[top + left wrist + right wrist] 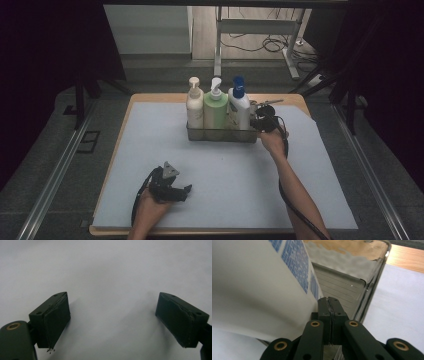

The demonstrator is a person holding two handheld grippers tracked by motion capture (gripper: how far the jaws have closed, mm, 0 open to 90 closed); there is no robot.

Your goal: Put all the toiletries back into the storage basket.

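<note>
Contact sits at the right claw (329, 305), pressed together against the right end wall of the clear rectangular plastic caddy (220, 134), beside the upright white blue-capped pump bottle (240, 106). Far nearer than the left claw (112, 320), which rests spread and empty on the grey counter mat (225, 175).

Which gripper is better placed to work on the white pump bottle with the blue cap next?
Right. The right gripper sits at the metal basket, jaws shut beside the white pump bottle with the blue cap. The left gripper rests open on the grey mat, well away from it.
</note>
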